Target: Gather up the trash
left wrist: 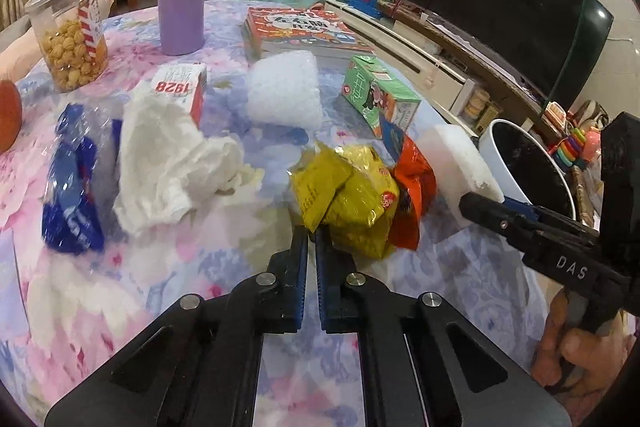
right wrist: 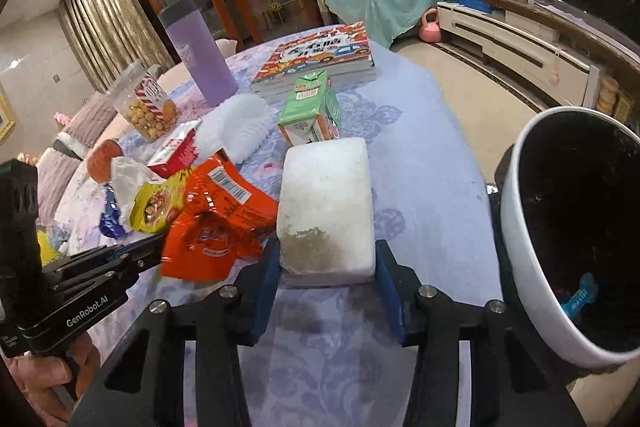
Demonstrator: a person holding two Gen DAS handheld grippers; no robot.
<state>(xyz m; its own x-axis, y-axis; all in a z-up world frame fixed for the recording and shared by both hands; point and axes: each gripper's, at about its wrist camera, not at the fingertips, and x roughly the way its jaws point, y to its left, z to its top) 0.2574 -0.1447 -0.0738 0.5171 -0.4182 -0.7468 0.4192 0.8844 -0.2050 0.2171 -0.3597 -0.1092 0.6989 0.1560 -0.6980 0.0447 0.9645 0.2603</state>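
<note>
Careful: left gripper pinches the yellow wrapper's edge beside the bin; right gripper squeezes the foam block — either could slip.

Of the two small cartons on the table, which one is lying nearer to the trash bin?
The green carton, beside the books. The red-and-white carton lies farther from the trash bin, beyond the snack wrappers.

Orange fruit: cut by picture's left edge. Bin: contents dark, indistinct. Blue plastic bag: blurred, print unreadable.
</note>
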